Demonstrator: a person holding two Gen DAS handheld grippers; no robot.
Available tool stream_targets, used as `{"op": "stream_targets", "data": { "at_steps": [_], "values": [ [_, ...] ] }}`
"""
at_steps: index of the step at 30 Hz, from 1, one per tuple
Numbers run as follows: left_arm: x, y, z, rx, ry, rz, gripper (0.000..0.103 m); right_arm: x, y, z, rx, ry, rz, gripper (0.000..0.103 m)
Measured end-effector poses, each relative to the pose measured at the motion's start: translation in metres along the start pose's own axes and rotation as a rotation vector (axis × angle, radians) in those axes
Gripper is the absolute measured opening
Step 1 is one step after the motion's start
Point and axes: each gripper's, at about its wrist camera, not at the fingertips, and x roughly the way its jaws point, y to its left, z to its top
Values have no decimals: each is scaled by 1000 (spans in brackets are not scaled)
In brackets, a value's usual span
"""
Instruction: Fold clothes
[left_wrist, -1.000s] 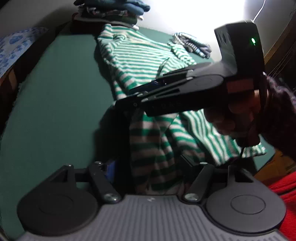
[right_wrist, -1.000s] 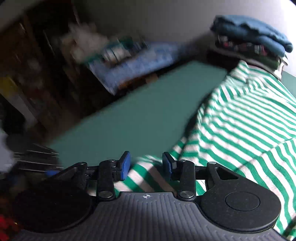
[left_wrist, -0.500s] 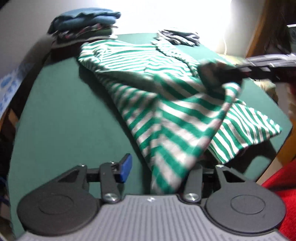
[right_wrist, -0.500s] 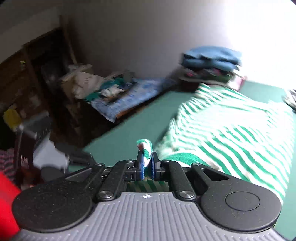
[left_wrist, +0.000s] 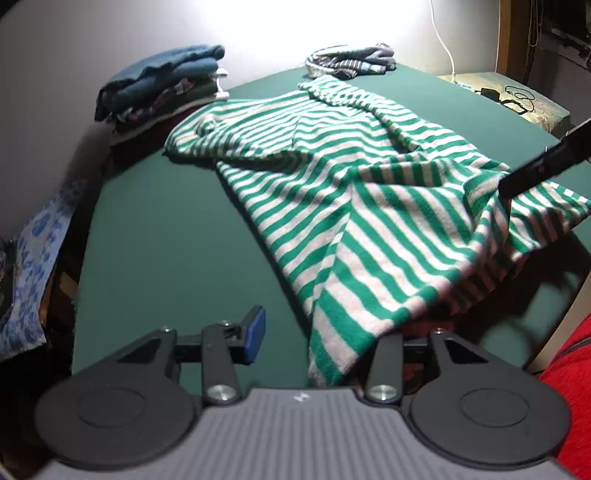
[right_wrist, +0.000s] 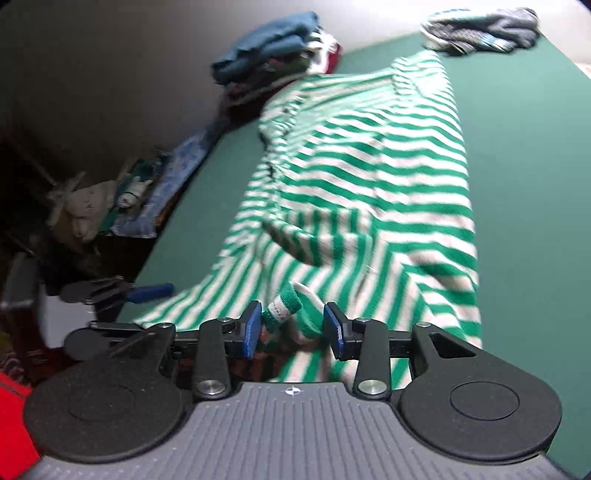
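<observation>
Judging by how the cloth lies, your fold is partway at most. The shirt (left_wrist: 343, 192) sprawls across the middle of the left wrist view, running from upper centre down to lower right on the green table (left_wrist: 166, 240). It has creases and 1 loose diagonal lap, with no squared edges anywhere, and its near edge droops over the table's front at lower right.

Your left gripper (left_wrist: 328, 332) has its jaws spread wide. The blue pad (left_wrist: 255, 334) at lower centre is bare, and the shirt's near corner hangs over the other finger without being pinched. Your right gripper (right_wrist: 291, 328) is also spread: in the right wrist view a rolled bit of hem (right_wrist: 282, 306) stands between the 2 blue pads, touching or nearly touching the left one but not clamped. In the left wrist view that gripper's dark tip meets the cloth at the right edge of the frame.

So neither hand holds the shirt now. That fits either a lap just laid down or a hem about to be taken up, and the views do not settle which.

A folded pile (left_wrist: 162, 88) sits in the upper left, and a dark striped garment (left_wrist: 351, 61) lies bunched at upper centre, seemingly unfolded. Left for you, as I read it: flatten and square the shirt, stack it, then fold the bunched piece.
</observation>
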Motion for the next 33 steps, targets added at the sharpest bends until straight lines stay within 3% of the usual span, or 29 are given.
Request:
{"op": "stream_targets", "data": {
  "at_steps": [3,8,11,13,16,17,18,19,20,24,26,30,33],
  "values": [
    [3,-7,-1,21,5,4,46,-2,-13,-2,97,41,17,42],
    [4,-13,0,34,1,21,47,-14,-33,-10,286,25,89,50],
    [1,-14,5,42,-21,34,50,-9,-31,-9,330,32,142,51],
    [0,-15,9,42,-36,33,53,-4,-20,-4,286,36,141,55],
    [6,-18,12,53,-36,35,54,10,-6,3,209,57,73,55],
    [10,-19,12,54,-28,37,54,15,-2,5,171,70,40,49],
    [12,-20,12,54,-18,41,53,12,1,6,134,53,26,21],
    [12,-20,13,53,-22,44,49,7,5,8,97,23,19,6],
    [8,-20,14,49,-36,47,49,1,8,10,60,-6,11,4],
    [0,-22,19,39,-84,46,49,-22,22,17,-88,-122,-19,4],
    [0,-24,21,39,-101,36,55,-33,28,21,-162,-180,-34,4],
    [19,-34,15,53,-64,3,56,-16,11,13,-171,-75,-130,7],
    [22,-34,10,42,-57,-4,57,5,-1,-4,-195,13,-225,20]
  ]
}}
